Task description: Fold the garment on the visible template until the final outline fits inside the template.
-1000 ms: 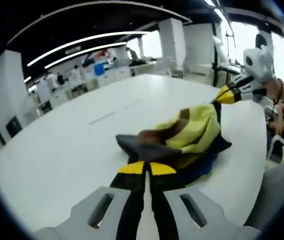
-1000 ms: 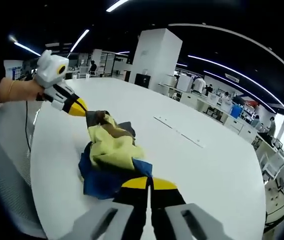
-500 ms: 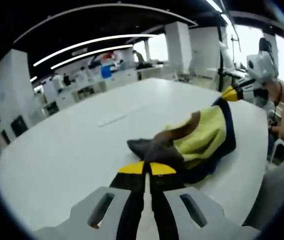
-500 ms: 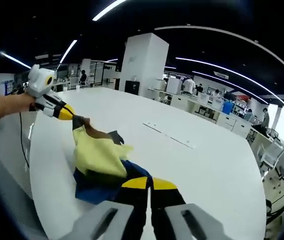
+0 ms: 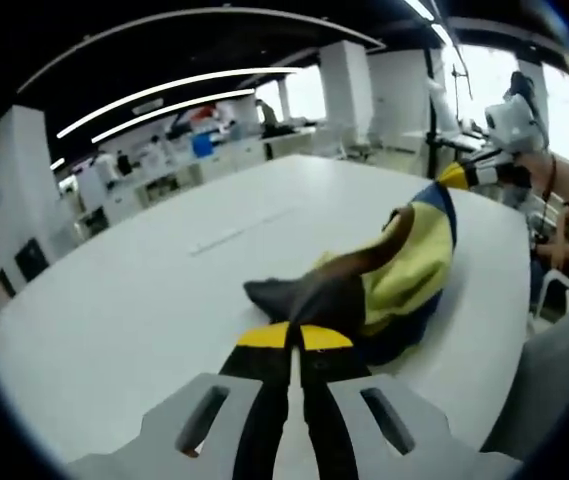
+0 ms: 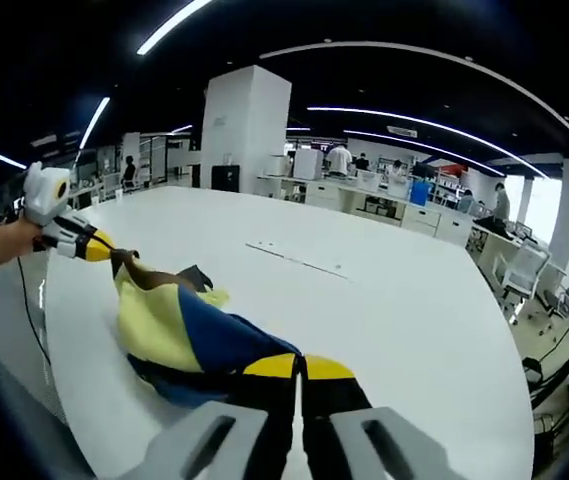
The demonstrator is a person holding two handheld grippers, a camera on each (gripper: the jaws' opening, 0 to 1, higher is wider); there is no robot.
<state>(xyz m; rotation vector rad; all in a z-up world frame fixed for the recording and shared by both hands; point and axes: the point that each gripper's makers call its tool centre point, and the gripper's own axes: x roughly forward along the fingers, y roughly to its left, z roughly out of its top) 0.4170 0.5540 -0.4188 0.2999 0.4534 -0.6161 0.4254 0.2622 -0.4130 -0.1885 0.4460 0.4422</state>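
A garment of yellow, blue and dark brown cloth [image 5: 404, 260] hangs stretched between my two grippers above the white table [image 5: 114, 300]. My left gripper [image 5: 294, 338] is shut on its dark grey-brown end. My right gripper [image 5: 454, 178], held by a hand at the upper right, grips the blue edge. In the right gripper view the garment [image 6: 174, 320] runs from my right gripper [image 6: 300, 368], shut on the blue part, out to the left gripper [image 6: 104, 247] on the brown corner. Faint line marks [image 6: 299, 262] lie on the table [image 6: 414, 330] beyond the cloth.
The table's rounded edge [image 5: 494, 400] runs close past the garment. Rows of desks with people [image 6: 404, 195] and a white pillar [image 6: 244, 125] stand far behind. A chair [image 6: 516, 275] stands off the table's far right.
The grippers have drawn apart and the bunched garment has been pulled out long between them. Its blue side now faces up near the right gripper.
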